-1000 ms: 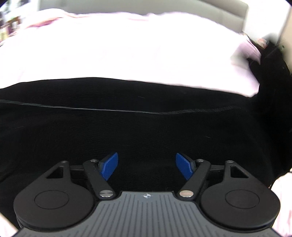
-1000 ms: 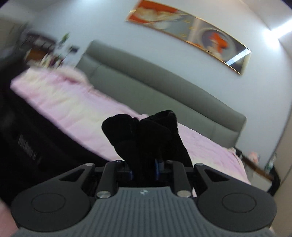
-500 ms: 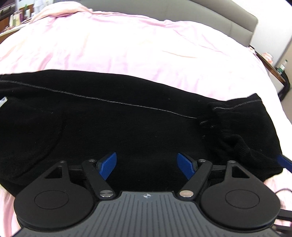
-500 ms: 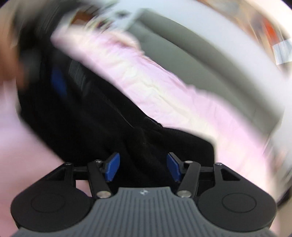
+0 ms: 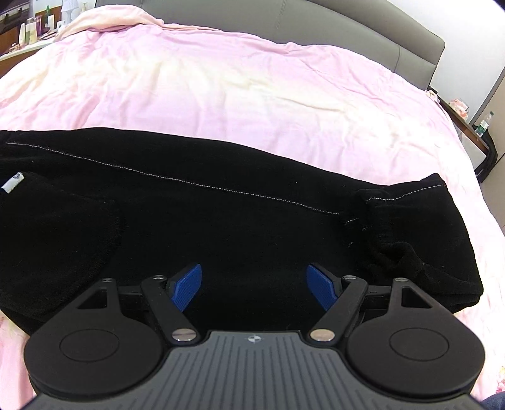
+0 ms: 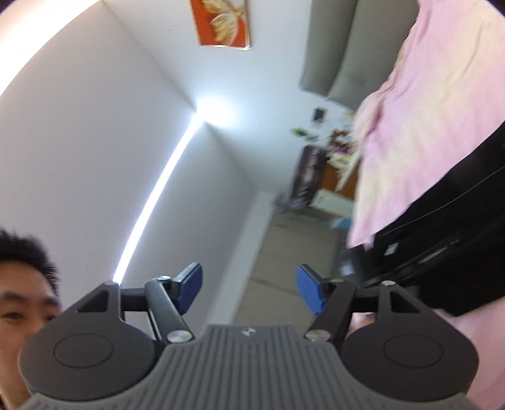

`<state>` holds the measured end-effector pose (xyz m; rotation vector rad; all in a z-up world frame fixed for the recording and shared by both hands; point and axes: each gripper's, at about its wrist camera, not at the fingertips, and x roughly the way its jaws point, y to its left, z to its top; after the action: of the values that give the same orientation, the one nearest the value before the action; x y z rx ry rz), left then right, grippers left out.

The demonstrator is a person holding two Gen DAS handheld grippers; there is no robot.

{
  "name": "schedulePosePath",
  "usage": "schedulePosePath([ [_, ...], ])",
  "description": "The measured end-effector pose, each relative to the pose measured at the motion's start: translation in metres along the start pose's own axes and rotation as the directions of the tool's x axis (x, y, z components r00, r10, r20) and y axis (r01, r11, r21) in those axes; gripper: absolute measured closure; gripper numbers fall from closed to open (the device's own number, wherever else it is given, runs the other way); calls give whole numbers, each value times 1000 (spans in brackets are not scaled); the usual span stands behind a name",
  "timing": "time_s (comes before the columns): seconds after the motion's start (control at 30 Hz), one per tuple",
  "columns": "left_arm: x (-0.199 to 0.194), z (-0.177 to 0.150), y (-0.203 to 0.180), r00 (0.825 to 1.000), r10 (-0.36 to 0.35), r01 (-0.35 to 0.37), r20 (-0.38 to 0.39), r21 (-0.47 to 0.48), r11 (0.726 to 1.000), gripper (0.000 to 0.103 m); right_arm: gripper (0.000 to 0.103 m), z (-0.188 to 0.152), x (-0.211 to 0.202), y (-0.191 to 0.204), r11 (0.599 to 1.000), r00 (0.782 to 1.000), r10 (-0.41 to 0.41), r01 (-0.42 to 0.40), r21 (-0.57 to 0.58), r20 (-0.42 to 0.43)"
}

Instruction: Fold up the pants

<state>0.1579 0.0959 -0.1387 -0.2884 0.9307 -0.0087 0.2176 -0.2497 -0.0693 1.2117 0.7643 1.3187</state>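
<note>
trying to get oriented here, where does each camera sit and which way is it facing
Left wrist: on the left gripper, angled down at the black pants on the pink bed; only its open blue fingers show.
Right wrist: on the right gripper, rolled sideways, facing the wall and painting; open, empty fingers, part of the person's head at the left edge.
Shared: pants, bed, grey headboard.

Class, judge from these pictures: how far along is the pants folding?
Done: the black pants lie doubled lengthwise on the pink bedspread, the cuff end bunched at the right. In hand: nothing; the left gripper hovers open above them, and the right gripper, jaws just opened, is empty. Left: probably folding them shorter.
</note>
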Motion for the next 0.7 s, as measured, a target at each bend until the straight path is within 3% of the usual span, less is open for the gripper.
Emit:
schedulePosePath([
  [0.07,-5,-1,4,1000,1,-1,6,-3,1000,14,23,1,9,0,999,1000,-19,19,-35,-19],
  [0.1,-7,-1,6,1000,3,-3,7,-5,1000,14,20,7,9,-6,996,997,-75,74,-57,-17],
  [0.13,-9,-2,7,1000,4,-4,6,-4,1000,14,20,4,5,-15,983,986,-168,168,-77,-5],
  [0.17,-10,-4,8,1000,9,-9,3,3,1000,14,20,0,-8,-27,955,959,-282,283,-93,17],
  [0.2,-11,-4,8,1000,18,-18,-1,15,1000,14,22,2,-10,-40,902,908,-415,418,-107,49],
  [0.23,-10,-1,5,1000,29,-29,-6,32,999,14,23,4,-13,-54,807,820,-567,572,-146,78],
  [0.3,-10,-1,-1,999,44,-43,-5,67,997,14,28,6,-16,-70,592,634,-755,768,-243,166],
  [0.33,-10,-2,-3,999,49,-48,-3,81,996,14,29,5,-19,-76,460,529,-818,837,-297,226],
  [0.37,-10,-2,-5,999,52,-52,0,91,994,14,31,6,-23,-81,357,450,-850,875,-328,273],
  [0.4,-8,-1,-9,998,57,-57,2,101,993,14,31,6,-23,-84,264,385,-865,895,-360,321],
  [0.43,-7,0,-13,998,60,-60,3,108,992,14,31,5,-25,-86,190,336,-868,905,-381,365],
  [0.53,-1,2,-24,998,56,-56,3,129,990,14,32,16,-34,-101,71,241,-862,929,-364,445],
  [0.67,8,6,-44,999,52,-53,9,183,982,14,33,19,-71,-120,-30,127,-856,955,-294,501],
  [0.7,12,8,-52,999,51,-53,12,196,979,14,35,22,-74,-124,-33,118,-860,958,-285,496],
])
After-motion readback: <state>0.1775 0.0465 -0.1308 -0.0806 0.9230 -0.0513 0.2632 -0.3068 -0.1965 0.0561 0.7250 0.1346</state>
